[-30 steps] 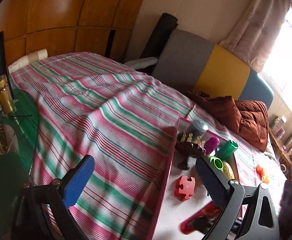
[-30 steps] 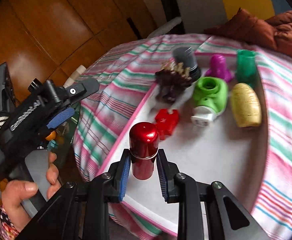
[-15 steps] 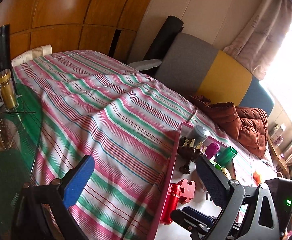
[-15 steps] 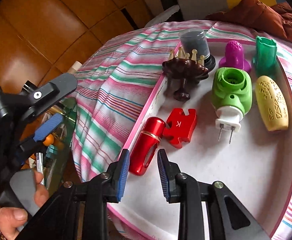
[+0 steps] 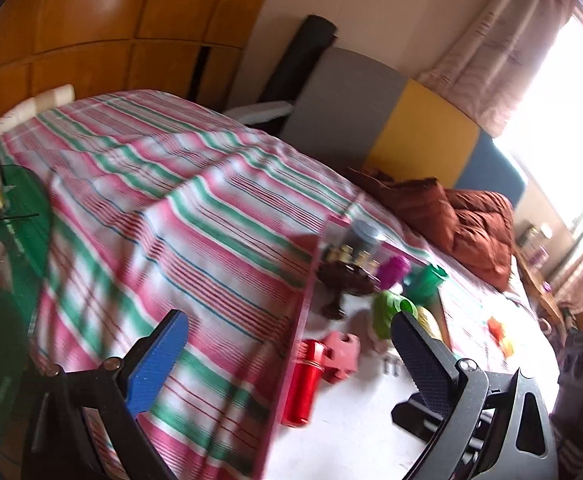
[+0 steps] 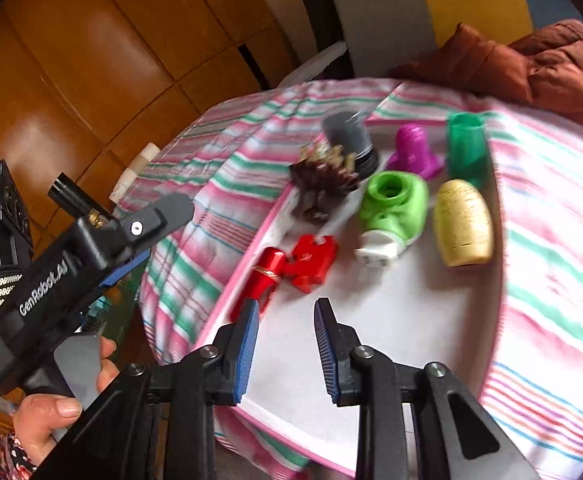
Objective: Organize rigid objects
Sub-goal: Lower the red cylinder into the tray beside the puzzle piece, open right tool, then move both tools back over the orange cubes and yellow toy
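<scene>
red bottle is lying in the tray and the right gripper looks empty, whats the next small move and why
Probably lift the right gripper clear of the tray: its jaws stand apart with nothing between them, and the red bottle already lies inside the pink rim, beside the red puzzle piece.

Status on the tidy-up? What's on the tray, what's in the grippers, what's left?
Done: eight items sit on the tray, including the red cylinder, which lies on its side beside the red puzzle piece.
In hand: nothing. The right gripper is empty over the tray and the left gripper is wide open.
Left: probably the small orange pieces on the bedspread beyond the tray.
</scene>
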{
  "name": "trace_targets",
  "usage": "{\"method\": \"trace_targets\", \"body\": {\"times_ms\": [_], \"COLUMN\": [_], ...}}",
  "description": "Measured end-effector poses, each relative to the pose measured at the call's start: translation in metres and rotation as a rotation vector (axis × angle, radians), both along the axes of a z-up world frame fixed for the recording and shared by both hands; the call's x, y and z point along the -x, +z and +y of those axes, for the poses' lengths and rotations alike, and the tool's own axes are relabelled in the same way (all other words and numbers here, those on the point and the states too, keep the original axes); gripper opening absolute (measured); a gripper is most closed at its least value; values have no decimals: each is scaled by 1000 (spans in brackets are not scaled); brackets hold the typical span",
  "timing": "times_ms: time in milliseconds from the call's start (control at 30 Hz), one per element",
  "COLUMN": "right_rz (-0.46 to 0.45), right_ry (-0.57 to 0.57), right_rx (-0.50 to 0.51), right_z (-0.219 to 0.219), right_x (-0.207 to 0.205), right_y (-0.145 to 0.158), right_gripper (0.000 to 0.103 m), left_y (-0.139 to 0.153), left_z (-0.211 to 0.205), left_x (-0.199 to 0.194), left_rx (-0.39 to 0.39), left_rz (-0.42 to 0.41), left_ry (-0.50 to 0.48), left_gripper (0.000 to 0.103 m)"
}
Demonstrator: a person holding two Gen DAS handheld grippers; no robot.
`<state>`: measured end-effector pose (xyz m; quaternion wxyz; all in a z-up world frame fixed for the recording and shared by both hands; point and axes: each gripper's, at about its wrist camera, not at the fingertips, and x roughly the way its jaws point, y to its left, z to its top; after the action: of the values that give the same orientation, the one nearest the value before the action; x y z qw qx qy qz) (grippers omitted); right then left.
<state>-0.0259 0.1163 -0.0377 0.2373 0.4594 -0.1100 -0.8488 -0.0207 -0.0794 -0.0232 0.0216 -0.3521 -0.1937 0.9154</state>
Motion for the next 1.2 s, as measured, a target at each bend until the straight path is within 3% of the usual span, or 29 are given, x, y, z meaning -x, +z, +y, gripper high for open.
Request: {"method": "trace_targets", "body": {"times_ms": [400, 700, 1200], "right_rz": [63, 24, -36], "right_ry": [-216, -348, -476], "right_rx": [-192, -224, -264], "right_z": [72, 133, 207], "right_x": [-16, -20, -27], "right_y": [15, 2, -30], "right_gripper": [29, 29, 30], "left_y": [6, 8, 12], "left_z": [46, 81, 165], "left_x": [-8, -20, -41], "left_rx": [28, 14, 63], "left_rz": [30, 23, 28], "left_ry": [-167, -288, -522], "left_gripper": [102, 102, 102]}}
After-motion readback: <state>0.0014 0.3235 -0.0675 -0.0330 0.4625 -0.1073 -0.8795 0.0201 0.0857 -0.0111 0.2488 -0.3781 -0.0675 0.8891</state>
